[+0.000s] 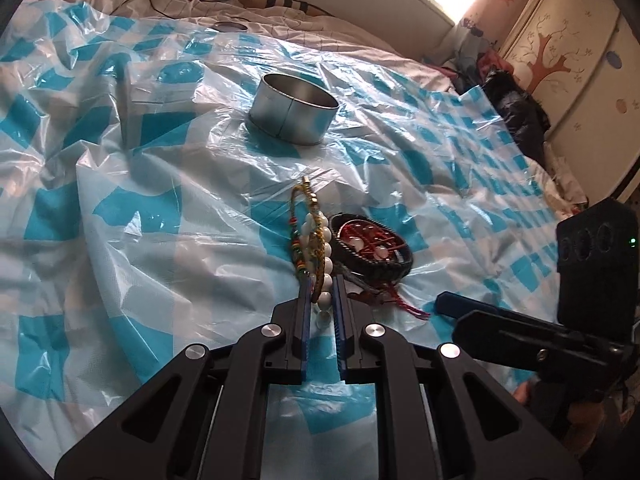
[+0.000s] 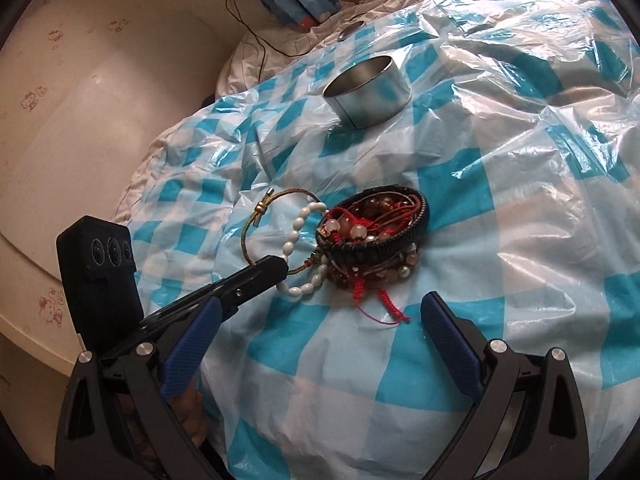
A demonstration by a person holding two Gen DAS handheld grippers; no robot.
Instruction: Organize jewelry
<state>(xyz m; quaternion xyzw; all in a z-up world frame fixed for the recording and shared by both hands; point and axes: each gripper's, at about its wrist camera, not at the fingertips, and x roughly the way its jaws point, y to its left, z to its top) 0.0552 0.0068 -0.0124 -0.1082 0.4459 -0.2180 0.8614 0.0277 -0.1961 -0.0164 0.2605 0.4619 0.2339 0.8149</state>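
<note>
- Left gripper point(image 1: 322, 284) nearest in the left wrist view, blue pads pressed nearly together and pinching the white bead bracelet point(image 1: 326, 256) along with the olive cord bracelet point(image 1: 310, 216) at their near ends.
- Right gripper point(image 2: 320, 316) spread wide, nothing between its blue pads point(image 2: 450, 340), hovering just short of the loose red cord point(image 2: 384, 308) trailing from the jewelry pile.
- Just beyond, lying on the blue-and-white checked plastic sheet point(image 2: 460, 200): a tangle of bracelets, with a dark woven bangle point(image 2: 372, 224) tilted on top and ringing red cords and pale and amber beads.
- White bead bracelet and olive cord bracelet stretching left from that tangle in the right wrist view, toward the left gripper's tip.
- Farther back, well apart from the pile: open round metal tin point(image 1: 294, 110) standing upright on the sheet, inside not visible.
- Farthest: round lid-like disc point(image 1: 230, 26) on the rumpled bedding, a black cable point(image 2: 252, 36) and a painted wardrobe point(image 1: 560, 60).
</note>
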